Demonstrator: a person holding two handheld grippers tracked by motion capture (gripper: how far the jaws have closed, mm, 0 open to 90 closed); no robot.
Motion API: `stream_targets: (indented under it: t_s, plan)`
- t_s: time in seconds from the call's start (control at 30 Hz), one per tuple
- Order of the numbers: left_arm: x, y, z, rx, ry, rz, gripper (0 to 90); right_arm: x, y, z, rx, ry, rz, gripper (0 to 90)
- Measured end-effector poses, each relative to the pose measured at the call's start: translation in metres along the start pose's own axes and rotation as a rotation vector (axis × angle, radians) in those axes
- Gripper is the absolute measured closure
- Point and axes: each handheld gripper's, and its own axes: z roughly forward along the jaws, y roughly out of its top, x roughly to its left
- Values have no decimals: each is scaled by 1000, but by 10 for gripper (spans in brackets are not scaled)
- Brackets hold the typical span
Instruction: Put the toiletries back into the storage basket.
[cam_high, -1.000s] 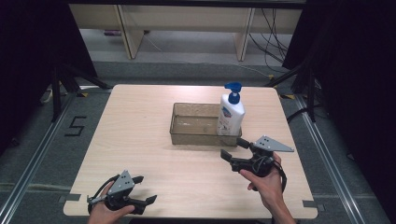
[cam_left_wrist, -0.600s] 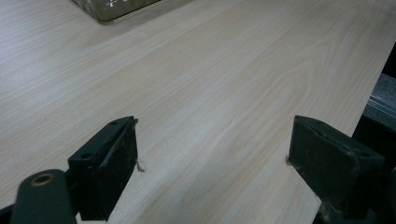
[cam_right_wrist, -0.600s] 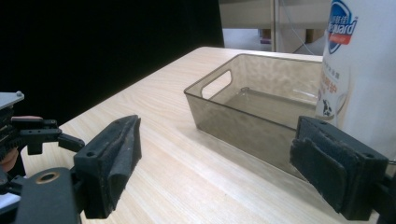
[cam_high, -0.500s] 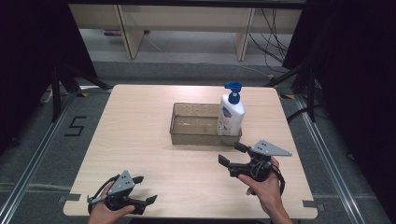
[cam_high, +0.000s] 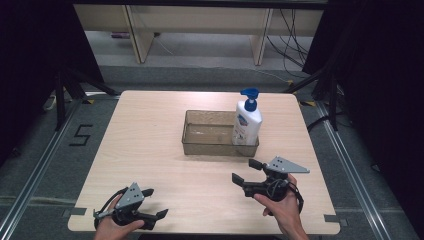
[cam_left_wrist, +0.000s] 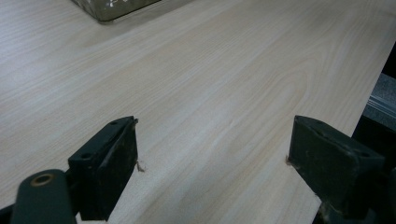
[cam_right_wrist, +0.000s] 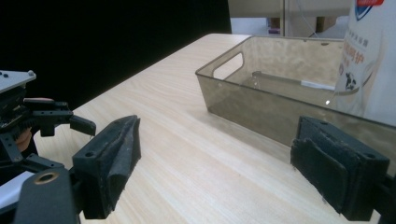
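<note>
A white pump bottle (cam_high: 247, 124) with a blue pump head stands upright in the right end of a clear smoky bin (cam_high: 200, 146) at the table's middle. The bottle (cam_right_wrist: 371, 56) rises behind the bin's near wall (cam_right_wrist: 261, 109) in the right gripper view. My right gripper (cam_high: 248, 171) hovers open just in front of the bin's right end, with nothing between its jaws. My left gripper (cam_high: 156, 203) rests open at the table's front left corner, jaws wide over bare wood (cam_left_wrist: 219, 107). The left gripper (cam_right_wrist: 56, 119) is also seen far off in the right gripper view.
The light wooden table (cam_high: 150, 130) has open room on its left half and along the front. A corner of the bin (cam_left_wrist: 112, 7) peeks in at the top of the left gripper view. Shelving legs (cam_high: 262, 35) and cables lie on the floor beyond the far edge.
My right gripper has drawn back toward the front edge, away from the bin and bottle. The left gripper has stayed where it was.
</note>
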Motion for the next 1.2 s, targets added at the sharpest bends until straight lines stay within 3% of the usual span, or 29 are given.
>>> stream_targets:
  t_s: [0.03, 0.33, 0.4, 0.47, 0.5, 0.57, 0.67, 0.7, 0.73, 0.8, 1.13, 1.17, 1.2]
  plan:
    - [0, 0, 0, 0, 0, 1, 152, 1, -1, 1, -2, 6, 19, 159]
    - [0, 0, 0, -1, 0, 0, 153, 3, -9, 3, -3, 0, -29, 157]
    - [0, 0, 0, -1, -1, 0, 153, 6, -11, 3, 15, 13, 0, 155]
    - [1, 0, -1, 7, 0, 9, 153, 6, -13, 3, 12, 12, -19, 155]
    - [1, 0, -1, 6, -1, 8, 152, 8, -14, 3, 20, 16, -2, 155]
    - [0, 0, 0, -1, -1, 0, 153, 7, -16, 2, 27, 9, -21, 155]
    - [0, 0, 0, 4, -1, 4, 153, 9, -19, 3, 30, 16, -5, 154]
    - [0, 0, 0, 7, -1, 8, 153, 8, -20, 3, 19, 17, -26, 155]
    - [0, 0, 0, -2, -3, -1, 153, 10, -21, 3, 30, 15, -2, 155]
    - [0, 0, 0, 7, -2, 7, 153, 8, -23, 2, 25, 14, -30, 154]
    - [0, 0, -1, 12, -2, 10, 153, 8, -31, 0, 34, 8, -38, 154]
    - [0, 0, -1, 12, -3, 9, 153, 8, -33, 0, 32, 25, -41, 154]
    - [0, 0, 0, 9, -3, 10, 152, 10, -33, -1, 49, 23, -14, 154]
